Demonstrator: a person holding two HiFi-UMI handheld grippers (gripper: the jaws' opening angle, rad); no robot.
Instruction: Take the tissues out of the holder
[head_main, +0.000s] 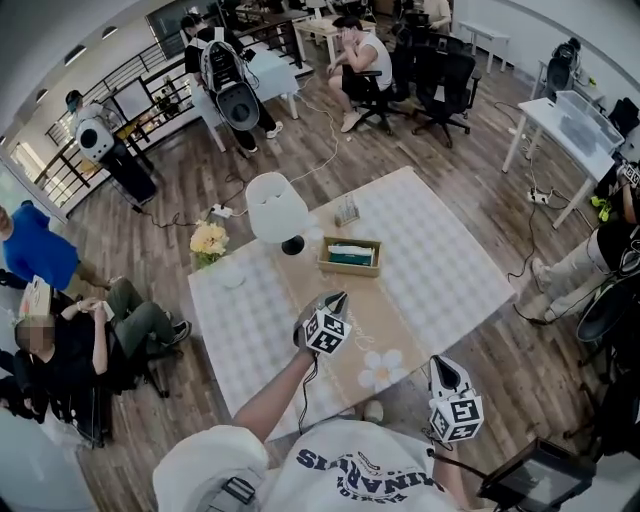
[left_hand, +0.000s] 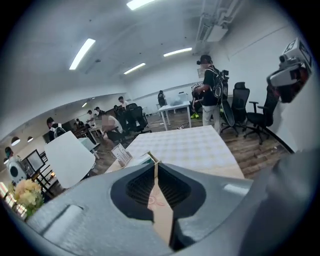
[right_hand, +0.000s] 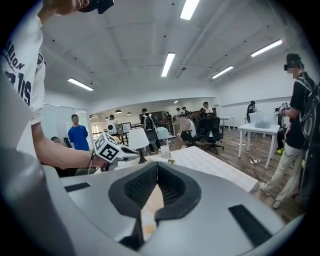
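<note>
Between our left gripper (head_main: 341, 297) and the wooden tissue holder (head_main: 349, 269) we have open table runner (head_main: 372, 320). The white lamp (head_main: 276, 208) crowds the holder's left side, a small card stand (head_main: 347, 211) sits just behind it, and flowers (head_main: 209, 240) stand farther left. To its right, the checked tablecloth (head_main: 440, 270) lies open.

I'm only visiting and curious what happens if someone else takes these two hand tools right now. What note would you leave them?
Left gripper: jaws shut, nothing between them, held above the table, short of the holder.
Right gripper: jaws shut, empty, held back by the person's body, off the table's near edge.
Tissue holder: a wooden box near the middle of the table, right of the white lamp. The tissues are inside.
Done: nothing yet.
Left: reach the holder, open the jaws, pull the tissues out.
</note>
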